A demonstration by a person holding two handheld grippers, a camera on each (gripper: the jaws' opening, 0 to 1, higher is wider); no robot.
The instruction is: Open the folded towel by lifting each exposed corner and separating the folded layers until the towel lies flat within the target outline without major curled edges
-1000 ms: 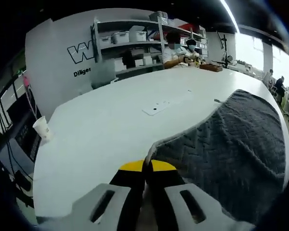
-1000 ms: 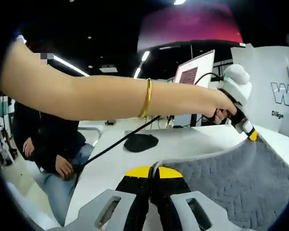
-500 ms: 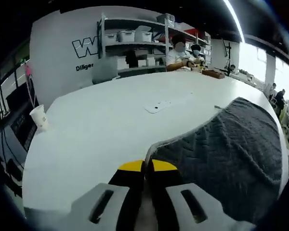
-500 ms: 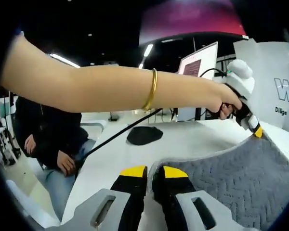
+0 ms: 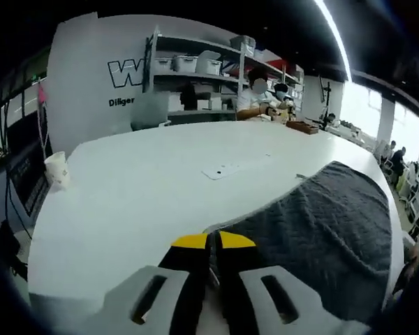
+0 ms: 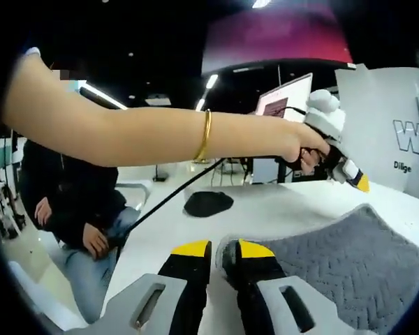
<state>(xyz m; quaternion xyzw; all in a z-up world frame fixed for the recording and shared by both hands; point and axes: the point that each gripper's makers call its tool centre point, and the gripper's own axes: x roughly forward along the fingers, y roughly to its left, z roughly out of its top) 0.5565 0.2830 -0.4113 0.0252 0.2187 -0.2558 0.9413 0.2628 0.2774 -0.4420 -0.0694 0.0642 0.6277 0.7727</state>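
Grey towel [image 5: 321, 223] lies spread on the white table [image 5: 140, 188], reaching away to the far right; left gripper [image 5: 209, 241] has its jaws pressed together at the near corner, apparently pinching the hem, though the contact itself is hard to make out. Right gripper [image 6: 216, 249] stands slightly parted just beside the towel's other near edge, holding nothing. Judged step: final laying-out; next calls for letting go the corner and flattening any curled edges.
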